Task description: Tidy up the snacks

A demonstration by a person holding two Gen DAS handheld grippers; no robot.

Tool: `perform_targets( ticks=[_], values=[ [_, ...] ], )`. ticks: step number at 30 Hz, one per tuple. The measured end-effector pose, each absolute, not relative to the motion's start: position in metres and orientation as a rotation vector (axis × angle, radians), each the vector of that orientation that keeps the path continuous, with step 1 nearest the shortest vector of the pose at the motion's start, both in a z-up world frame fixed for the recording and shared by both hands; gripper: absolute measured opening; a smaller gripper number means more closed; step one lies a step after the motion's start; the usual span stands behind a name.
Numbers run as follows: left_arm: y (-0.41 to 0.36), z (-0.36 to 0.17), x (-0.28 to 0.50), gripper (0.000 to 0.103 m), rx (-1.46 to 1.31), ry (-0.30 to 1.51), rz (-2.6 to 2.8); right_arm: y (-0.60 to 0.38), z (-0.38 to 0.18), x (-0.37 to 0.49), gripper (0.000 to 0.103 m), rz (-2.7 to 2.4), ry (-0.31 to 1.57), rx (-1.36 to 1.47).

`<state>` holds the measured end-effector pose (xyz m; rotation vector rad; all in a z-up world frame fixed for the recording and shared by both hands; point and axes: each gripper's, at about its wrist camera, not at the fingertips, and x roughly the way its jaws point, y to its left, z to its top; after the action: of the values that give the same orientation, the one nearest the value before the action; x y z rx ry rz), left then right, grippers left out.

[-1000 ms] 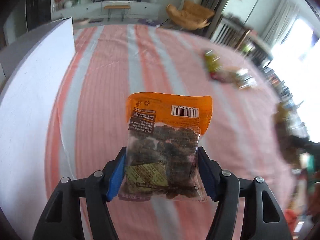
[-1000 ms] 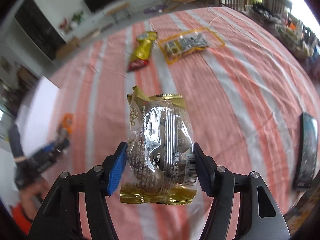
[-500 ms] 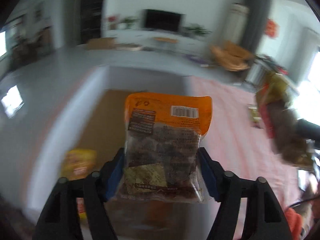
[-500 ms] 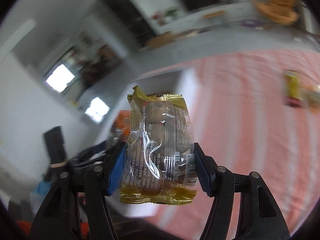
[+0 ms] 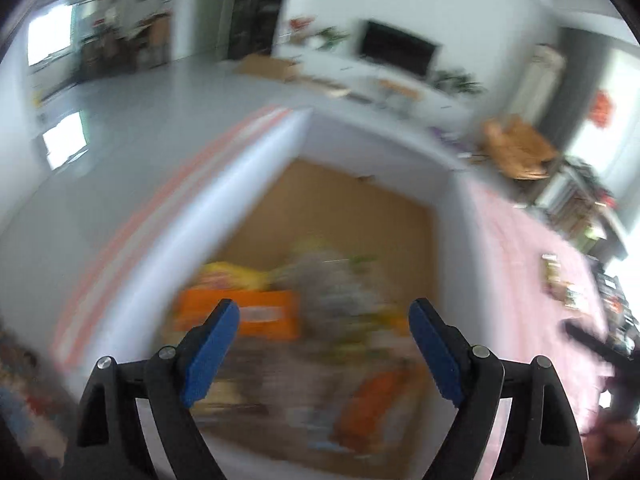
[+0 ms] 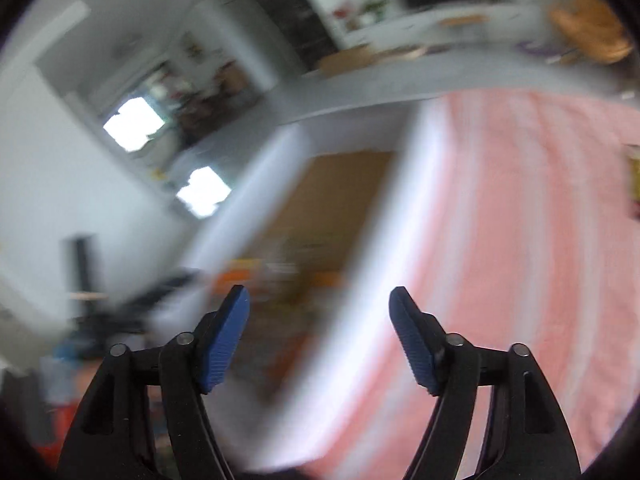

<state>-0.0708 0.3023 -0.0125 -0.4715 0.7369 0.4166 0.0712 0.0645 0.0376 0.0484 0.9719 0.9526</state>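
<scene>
Both the left gripper (image 5: 324, 344) and right gripper (image 6: 320, 336) are opening, nothing between their jaws. The blurred snack packets (image 5: 240, 312) in the cardboard box (image 5: 360, 208) look light, soft and crinkly, probably best pinched across their flat middles.

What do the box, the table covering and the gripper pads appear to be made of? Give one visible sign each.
Box: probably cardboard, with a matt brown inside and pale walls.
Table covering: likely woven cloth, with soft pink and white stripes.
Gripper pads: seemingly rubber or plastic, matt blue and finely ribbed.
</scene>
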Motion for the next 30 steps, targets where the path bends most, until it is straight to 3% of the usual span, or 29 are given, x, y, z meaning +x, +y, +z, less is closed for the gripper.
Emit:
perform_targets(
  ticks=[3,7,16,21,30],
  values=[
    [0.247,0.004,-0.04,0.088,-0.448,0.694,0.223,0.004,0.0,0.093,0.078,0.678,0.937,-0.075],
    [0.161,0.006,0.006,0.103,-0.387,0.695,-0.01,-0.088,-0.055,0.115,0.078,0.351,0.935,-0.167],
    [0.013,-0.069,0.106,0.103,-0.13,0.838,-0.16,-0.185,-0.069,0.122,0.078,0.083,0.861,0.007],
    [-0.001,-0.112,0.137,0.103,0.019,0.851,-0.132,-0.195,-0.076,0.129,0.078,0.004,0.876,0.014],
    [0.007,-0.157,0.162,0.103,-0.01,0.914,-0.074,-0.219,-0.089,0.125,0.078,-0.066,0.942,0.052]
  ],
)
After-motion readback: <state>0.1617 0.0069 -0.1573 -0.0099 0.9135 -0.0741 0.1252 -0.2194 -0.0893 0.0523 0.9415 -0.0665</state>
